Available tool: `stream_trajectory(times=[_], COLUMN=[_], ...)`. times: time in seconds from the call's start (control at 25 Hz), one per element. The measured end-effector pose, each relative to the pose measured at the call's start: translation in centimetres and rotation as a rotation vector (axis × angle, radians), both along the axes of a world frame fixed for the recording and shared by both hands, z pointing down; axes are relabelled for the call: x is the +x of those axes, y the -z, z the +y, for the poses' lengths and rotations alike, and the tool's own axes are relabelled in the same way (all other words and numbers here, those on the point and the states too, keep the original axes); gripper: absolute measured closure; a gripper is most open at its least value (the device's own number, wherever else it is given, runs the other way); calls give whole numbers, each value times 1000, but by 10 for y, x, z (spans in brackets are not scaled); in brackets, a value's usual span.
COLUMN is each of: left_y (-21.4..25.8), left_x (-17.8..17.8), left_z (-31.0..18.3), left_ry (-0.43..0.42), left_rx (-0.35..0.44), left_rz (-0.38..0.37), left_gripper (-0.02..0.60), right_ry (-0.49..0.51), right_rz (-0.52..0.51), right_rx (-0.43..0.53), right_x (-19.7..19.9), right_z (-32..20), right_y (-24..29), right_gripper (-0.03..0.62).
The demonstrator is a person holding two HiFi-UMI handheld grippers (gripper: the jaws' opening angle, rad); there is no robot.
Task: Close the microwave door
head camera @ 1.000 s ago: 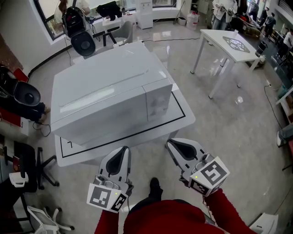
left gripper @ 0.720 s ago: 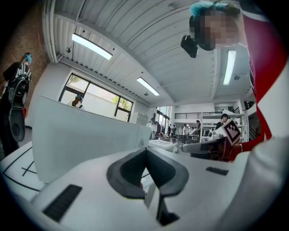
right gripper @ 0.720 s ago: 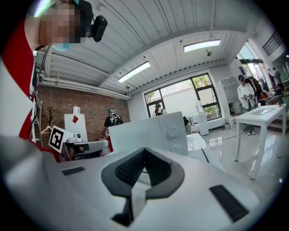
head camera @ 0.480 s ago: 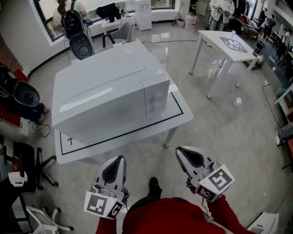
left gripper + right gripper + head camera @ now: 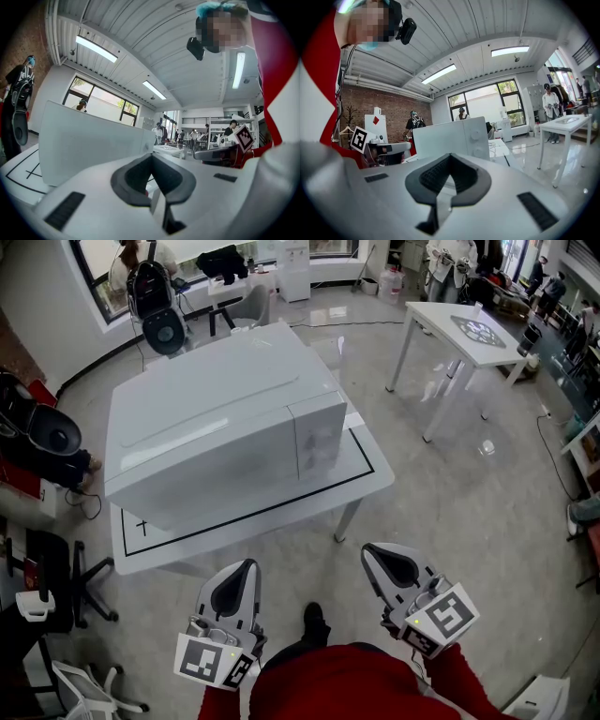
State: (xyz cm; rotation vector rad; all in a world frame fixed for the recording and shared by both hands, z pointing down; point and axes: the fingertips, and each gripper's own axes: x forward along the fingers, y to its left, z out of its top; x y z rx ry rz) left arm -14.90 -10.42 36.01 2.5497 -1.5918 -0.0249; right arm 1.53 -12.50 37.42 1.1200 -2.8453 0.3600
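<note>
White microwave [image 5: 220,427] sits near the middle of my head view, its door [image 5: 202,474] flush shut, on a white table [image 5: 361,479] marked with a black outline. From it, my left gripper [image 5: 246,568] hangs at six o'clock and my right gripper [image 5: 372,552] at five, both off the table's near edge, apart from the oven. Each pair of jaws is pressed together (nothing between them in either gripper view). A second white table [image 5: 464,329] stands at two o'clock
</note>
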Motion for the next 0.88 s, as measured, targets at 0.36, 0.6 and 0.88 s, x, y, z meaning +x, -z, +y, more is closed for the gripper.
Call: stream_trajectory(times=[0.36,0.6,0.88], left_y=[-1,-1,-2], left_x=[-3,-2,-1], left_z=[0,0,-3], left_ry=[15,19,23], left_rx=[1,-4,-4], left_rz=[4,-4,-3], left_gripper=[572,571,571], right_ry=[-19,-39,-41], right_rz=[-4,8,2], right_rx=[11,6,3], right_x=[4,7,8], right_z=[-5,-10,-14], right_y=[0,-2,-2], right_gripper=[582,582,582])
